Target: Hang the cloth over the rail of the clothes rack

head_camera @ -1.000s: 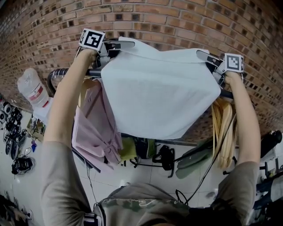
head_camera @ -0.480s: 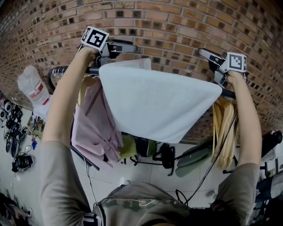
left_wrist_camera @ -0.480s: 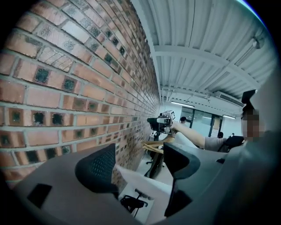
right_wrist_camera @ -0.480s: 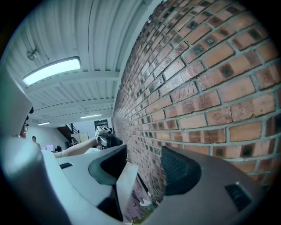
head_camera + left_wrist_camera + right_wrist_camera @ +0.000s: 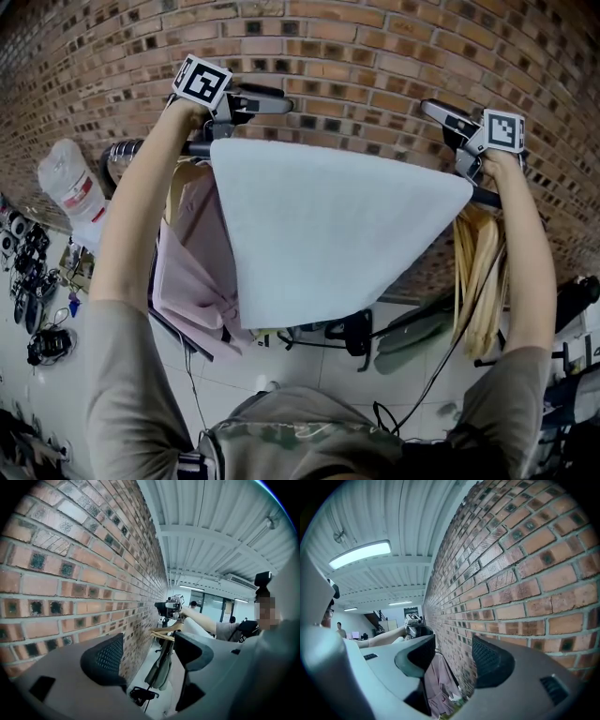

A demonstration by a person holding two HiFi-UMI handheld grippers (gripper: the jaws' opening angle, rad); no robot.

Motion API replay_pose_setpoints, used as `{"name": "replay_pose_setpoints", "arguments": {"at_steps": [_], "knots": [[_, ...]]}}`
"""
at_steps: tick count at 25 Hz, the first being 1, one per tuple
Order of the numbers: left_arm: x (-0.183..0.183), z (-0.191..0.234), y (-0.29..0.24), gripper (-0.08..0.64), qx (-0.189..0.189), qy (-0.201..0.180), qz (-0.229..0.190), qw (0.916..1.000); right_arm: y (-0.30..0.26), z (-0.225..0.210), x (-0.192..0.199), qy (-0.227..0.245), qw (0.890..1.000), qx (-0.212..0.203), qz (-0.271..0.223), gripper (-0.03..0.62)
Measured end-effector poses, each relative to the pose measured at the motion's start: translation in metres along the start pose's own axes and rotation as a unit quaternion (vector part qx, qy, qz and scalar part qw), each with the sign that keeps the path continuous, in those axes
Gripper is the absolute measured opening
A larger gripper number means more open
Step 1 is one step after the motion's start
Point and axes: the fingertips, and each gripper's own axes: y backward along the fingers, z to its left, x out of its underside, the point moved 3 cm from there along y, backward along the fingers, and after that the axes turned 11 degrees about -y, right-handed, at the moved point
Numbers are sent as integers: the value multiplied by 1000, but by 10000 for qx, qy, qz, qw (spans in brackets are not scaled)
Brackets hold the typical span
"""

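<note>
Left claw (image 5: 281,99), right claw (image 5: 429,109): jaws just opened, empty; cloth (image 5: 328,225) over rail (image 5: 198,150).

Pale cloth (image 5: 328,234) draped over the rail (image 5: 198,149) of the clothes rack.

Cloth: plain, very light blue-white, smooth, with no pattern visible. It lies folded over the bar. Its top edge follows the bar from the 10 o'clock side of the head view, sloping slightly down to the 3 o'clock side. The near face hangs flat and loose, wide at the top and narrowing downward. The left edge drops almost straight, the right edge slants inward from the 3 o'clock corner, and the bottom edge sits at about 6 to 7 o'clock of centre. Rail: a dark, round bar, mostly covered by the cloth. Short bare stretches show at the cloth's 10 o'clock and 3 o'clock corners.
</note>
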Motion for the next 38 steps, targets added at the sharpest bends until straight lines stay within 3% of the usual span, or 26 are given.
{"name": "replay_pose_setpoints", "arguments": {"at_steps": [4,8,11,13,14,15,16,17,19,28,30,34,38], "knots": [[-5,3,3,339,-210,-330,18,9992,6,-1,-4,298,9992,217,-119,224],[-8,2,4,336,-234,-364,-37,9991,10,2,-10,387,9988,142,-281,224],[-7,3,4,329,-291,-404,16,9988,12,-3,-6,472,9981,354,-175,224],[-7,7,6,183,-371,-369,2,9986,15,-8,-5,541,9969,551,-122,222],[-9,11,9,48,-476,-344,-40,9983,17,-9,-6,584,9963,613,-122,216],[-11,15,13,6,-585,-313,-111,9977,19,-9,-7,639,9957,657,-150,120],[-12,17,16,5,-620,-226,-216,9976,21,-9,-9,680,9953,663,-205,22],[-13,16,17,5,-557,-65,-338,9979,21,-7,-10,695,9953,616,-258,9],[-13,12,16,6,-347,245,-511,9978,18,-4,-8,711,9959,500,-238,9],[-13,9,15,6,-304,184,-470,9983,17,-3,-9,883,9944,545,-187,9],[-12,4,14,6,-189,287,-507,9981,18,3,-15,1072,9924,500,-328,9],[-13,0,14,6,-170,102,-450,9988,27,20,-33,1205,9892,234,-797,9],[-13,-3,12,6,-38,47,-352,9994,32,35,-46,1332,9843,328,-1108,9]]}}
